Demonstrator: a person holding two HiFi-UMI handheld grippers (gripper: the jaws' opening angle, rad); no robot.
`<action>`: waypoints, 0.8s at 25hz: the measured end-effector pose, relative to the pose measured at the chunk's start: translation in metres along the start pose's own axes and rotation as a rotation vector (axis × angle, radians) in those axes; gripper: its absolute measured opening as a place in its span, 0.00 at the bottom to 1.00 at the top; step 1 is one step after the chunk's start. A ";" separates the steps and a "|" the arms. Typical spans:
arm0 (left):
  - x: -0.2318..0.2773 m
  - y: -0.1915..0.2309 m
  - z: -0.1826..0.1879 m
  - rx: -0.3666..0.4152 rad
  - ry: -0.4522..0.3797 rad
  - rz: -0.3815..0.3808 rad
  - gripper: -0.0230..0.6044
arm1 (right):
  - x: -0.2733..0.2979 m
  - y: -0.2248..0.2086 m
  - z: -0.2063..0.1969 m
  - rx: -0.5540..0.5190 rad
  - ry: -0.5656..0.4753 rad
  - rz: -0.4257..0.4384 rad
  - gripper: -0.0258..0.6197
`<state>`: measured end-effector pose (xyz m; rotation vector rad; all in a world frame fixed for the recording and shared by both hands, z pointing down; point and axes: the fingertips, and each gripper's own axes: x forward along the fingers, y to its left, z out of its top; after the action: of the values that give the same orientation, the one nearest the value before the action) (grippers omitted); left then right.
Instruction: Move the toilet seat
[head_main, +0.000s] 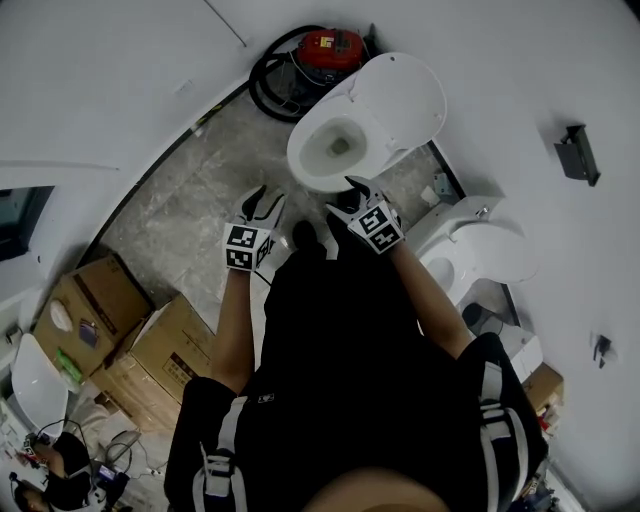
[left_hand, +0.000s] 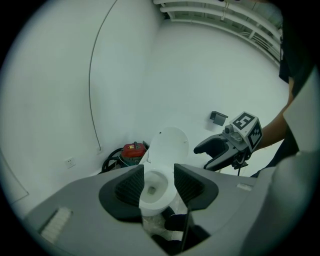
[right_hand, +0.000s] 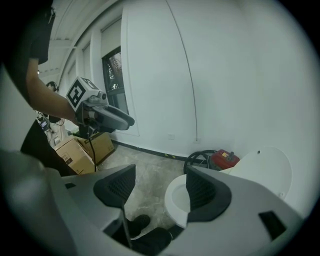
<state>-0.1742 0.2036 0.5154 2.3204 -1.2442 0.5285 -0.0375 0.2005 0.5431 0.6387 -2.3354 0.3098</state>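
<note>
A white toilet stands on the floor in front of me, its bowl uncovered and the seat and lid tipped up and leaning back. My left gripper hovers open and holds nothing, short of the bowl's near left side. My right gripper is open and empty too, just at the bowl's near rim. In the left gripper view the bowl shows between the jaws with the raised lid behind it and the right gripper alongside. The right gripper view has the bowl by its right jaw, and the lid further right.
A red vacuum with a black hose sits behind the toilet by the wall. A second white toilet stands at the right. Cardboard boxes are stacked at the left. My shoe is on the grey floor before the bowl.
</note>
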 end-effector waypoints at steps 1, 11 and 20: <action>0.001 0.001 0.000 -0.003 0.002 0.005 0.33 | 0.001 0.000 0.001 -0.003 0.002 0.009 0.53; 0.013 -0.003 -0.007 -0.051 0.045 0.029 0.33 | 0.015 -0.005 -0.007 0.002 0.032 0.090 0.54; 0.037 -0.009 -0.005 -0.100 0.085 0.043 0.33 | 0.031 -0.017 -0.016 0.002 0.064 0.189 0.53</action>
<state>-0.1482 0.1855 0.5369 2.1702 -1.2537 0.5603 -0.0394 0.1809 0.5767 0.4032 -2.3379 0.4119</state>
